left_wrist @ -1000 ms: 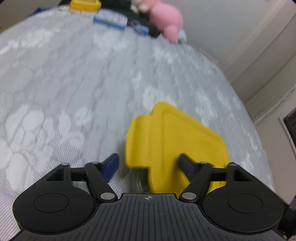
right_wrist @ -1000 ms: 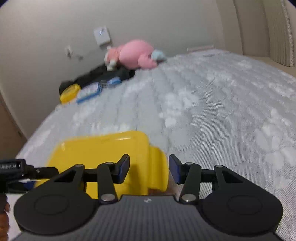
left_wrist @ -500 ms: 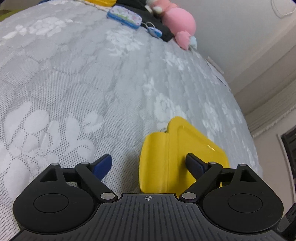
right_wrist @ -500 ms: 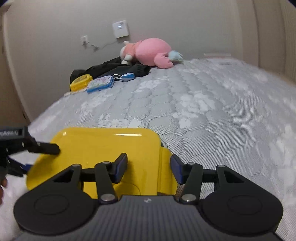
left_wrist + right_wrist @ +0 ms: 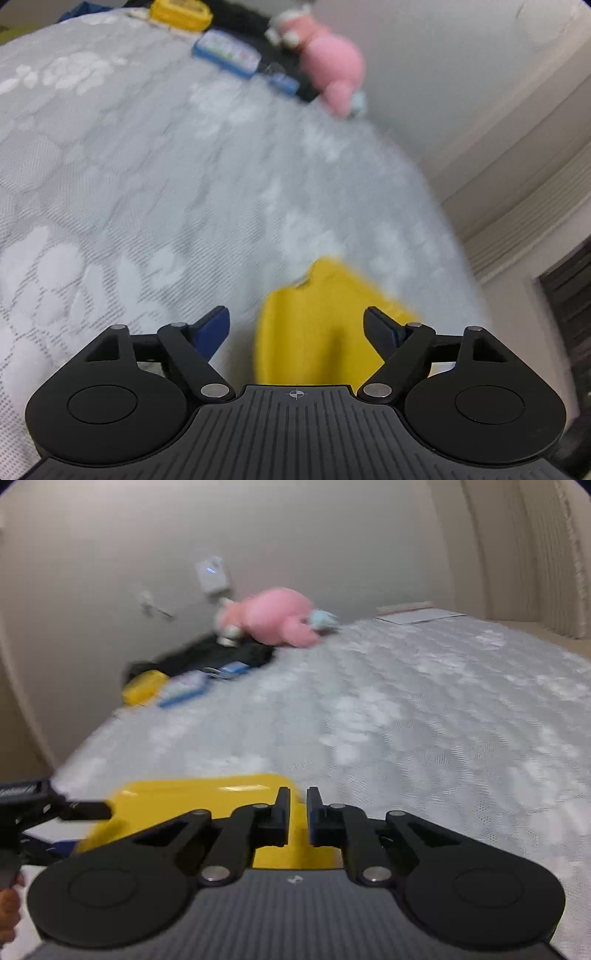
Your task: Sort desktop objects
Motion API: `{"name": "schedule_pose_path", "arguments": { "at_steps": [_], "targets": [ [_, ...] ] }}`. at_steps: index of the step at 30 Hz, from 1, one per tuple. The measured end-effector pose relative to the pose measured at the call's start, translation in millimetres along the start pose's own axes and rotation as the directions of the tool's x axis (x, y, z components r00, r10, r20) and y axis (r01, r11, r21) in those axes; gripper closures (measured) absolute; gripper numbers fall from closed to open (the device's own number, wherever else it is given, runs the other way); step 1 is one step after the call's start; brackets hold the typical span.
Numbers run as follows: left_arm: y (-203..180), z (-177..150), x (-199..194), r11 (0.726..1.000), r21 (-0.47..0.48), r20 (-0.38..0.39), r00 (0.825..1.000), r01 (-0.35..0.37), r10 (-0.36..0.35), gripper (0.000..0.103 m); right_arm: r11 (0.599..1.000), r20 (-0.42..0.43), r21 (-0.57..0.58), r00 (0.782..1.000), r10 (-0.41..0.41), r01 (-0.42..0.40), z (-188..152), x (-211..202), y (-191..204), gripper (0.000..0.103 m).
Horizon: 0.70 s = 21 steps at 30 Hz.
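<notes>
A yellow plastic box (image 5: 184, 797) with a side tab lies on the grey patterned mattress (image 5: 406, 720), close in front of both grippers. My right gripper (image 5: 297, 812) has its fingers drawn nearly together over the box's right end, pinching the tab. In the left wrist view the box (image 5: 314, 325) is blurred and sits between the wide-apart fingers of my left gripper (image 5: 299, 328); the right fingertip (image 5: 380, 328) overlaps its top, the left fingertip stands clear of it. The left gripper's finger (image 5: 74, 808) also shows at the box's left edge.
At the far end by the wall lie a pink plush toy (image 5: 277, 620), a black cloth (image 5: 214, 653), a small yellow case (image 5: 144, 686) and a blue-rimmed case (image 5: 184, 690). Papers (image 5: 417, 614) lie at the far right. A hand (image 5: 7, 904) shows at the lower left.
My right gripper's fingers have closed from wide apart to a narrow gap on the box's tab. The left gripper stays open; its view has swung and blurred.
</notes>
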<state>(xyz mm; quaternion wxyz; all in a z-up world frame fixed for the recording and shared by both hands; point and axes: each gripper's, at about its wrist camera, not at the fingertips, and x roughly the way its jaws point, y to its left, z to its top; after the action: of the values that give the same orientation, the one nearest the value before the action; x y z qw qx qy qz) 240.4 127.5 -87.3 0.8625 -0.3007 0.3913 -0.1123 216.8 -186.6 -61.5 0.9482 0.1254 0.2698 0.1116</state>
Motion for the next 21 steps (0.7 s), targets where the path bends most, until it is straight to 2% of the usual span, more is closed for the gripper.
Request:
{"name": "schedule_pose_path", "arguments": {
  "at_steps": [1, 3, 4, 6, 9, 11, 13, 14, 16, 17, 18, 21],
  "targets": [
    [-1, 1, -4, 1.0, 0.002, 0.005, 1.0, 0.017, -0.017, 0.021, 0.999, -0.006, -0.015, 1.0, 0.031, -0.031, -1, 0, 6, 0.092],
    [-4, 3, -12, 0.999, 0.006, 0.015, 0.999, 0.052, -0.052, 0.033, 0.995, -0.031, -0.068, 0.997, 0.072, -0.074, -5, 4, 22, 0.088],
    [-5, 4, -14, 0.998, 0.011, 0.019, 0.998, 0.06, -0.06, 0.036, 0.991, -0.044, -0.094, 0.995, 0.092, -0.096, -7, 6, 30, 0.088],
    [-7, 2, -9, 0.999, 0.034, 0.021, 0.999, 0.032, -0.033, 0.051, 0.983, -0.077, -0.147, 0.992, 0.104, -0.115, -15, 11, 43, 0.088],
    [-10, -1, -2, 0.998, 0.066, 0.026, 1.0, -0.006, 0.004, 0.051, 0.972, -0.107, -0.211, 0.991, 0.079, -0.101, -24, 17, 51, 0.088],
    [-9, -1, -3, 0.998, 0.059, 0.038, 0.999, -0.004, 0.002, 0.051, 0.972, -0.106, -0.219, 0.992, 0.063, -0.085, -25, 18, 49, 0.088],
    [-9, -1, -4, 0.999, 0.052, 0.049, 0.999, -0.002, 0.0, 0.051, 0.97, -0.113, -0.232, 0.992, 0.053, -0.078, -27, 19, 51, 0.083],
    [-8, -1, -5, 0.999, 0.049, 0.055, 0.998, -0.002, -0.001, 0.051, 0.968, -0.117, -0.239, 0.992, 0.048, -0.075, -28, 19, 51, 0.076],
    [-8, -1, -6, 0.999, 0.042, 0.067, 0.998, 0.0, -0.003, 0.051, 0.965, -0.126, -0.252, 0.991, 0.039, -0.07, -29, 18, 53, 0.049],
    [-7, 0, -7, 0.999, 0.039, 0.072, 0.997, 0.001, -0.004, 0.051, 0.964, -0.13, -0.259, 0.991, 0.035, -0.068, -30, 18, 54, 0.02],
    [-6, 0, -9, 1.0, 0.023, 0.085, 0.996, 0.018, -0.02, 0.051, 0.962, -0.134, -0.266, 0.99, 0.03, -0.065, -31, 18, 55, 0.004],
    [7, 7, -27, 0.979, -0.092, 0.174, 0.971, 0.181, -0.163, 0.05, 0.961, -0.134, -0.265, 0.99, 0.039, -0.074, -35, 16, 59, 0.005]
  ]
}}
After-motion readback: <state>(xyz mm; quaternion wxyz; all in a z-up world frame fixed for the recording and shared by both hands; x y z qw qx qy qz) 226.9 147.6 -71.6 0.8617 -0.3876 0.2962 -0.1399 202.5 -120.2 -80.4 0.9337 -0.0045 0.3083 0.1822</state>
